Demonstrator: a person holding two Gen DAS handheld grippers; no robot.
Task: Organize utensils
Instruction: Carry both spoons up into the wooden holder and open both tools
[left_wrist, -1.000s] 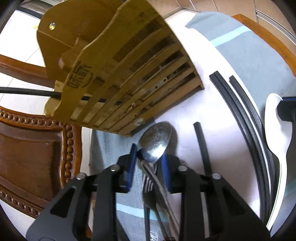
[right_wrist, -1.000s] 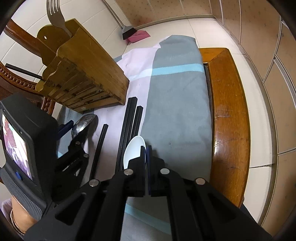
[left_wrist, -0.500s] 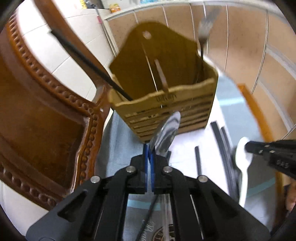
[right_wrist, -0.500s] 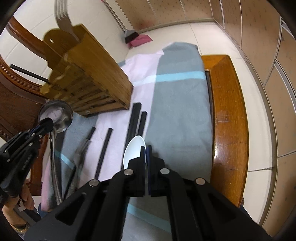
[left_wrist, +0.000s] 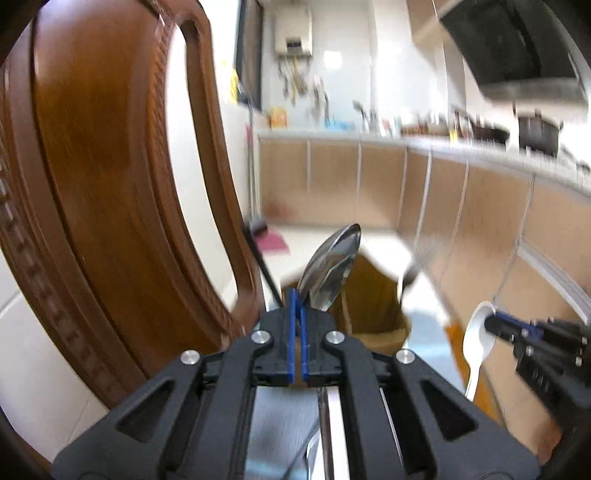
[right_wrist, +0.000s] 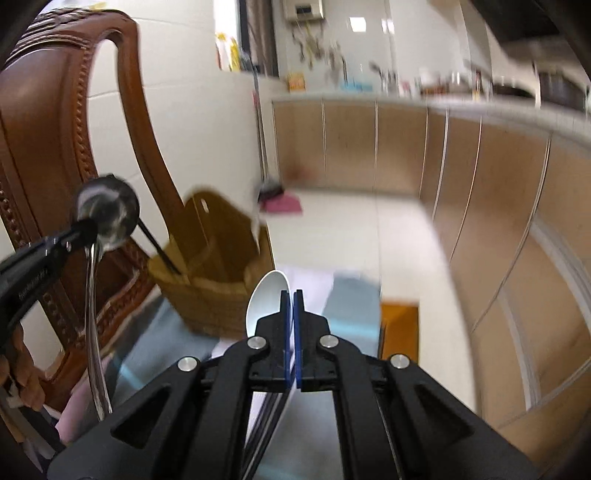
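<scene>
Two spoons getting carried toward the wooden utensil holder (right_wrist: 218, 273) at once

Left gripper (left_wrist: 297, 314) is clamping its fingers tight on the metal spoon (left_wrist: 332, 266), bowl pointing up, handle hanging down, while the right gripper (right_wrist: 291, 314) is pinching the white spoon (right_wrist: 266, 299) the same way. Holder is sitting ahead and below both, near the chair back (right_wrist: 55, 155). Left one's looking nearer to me, so I'm guessing it's dropping in first, handle down.
</scene>
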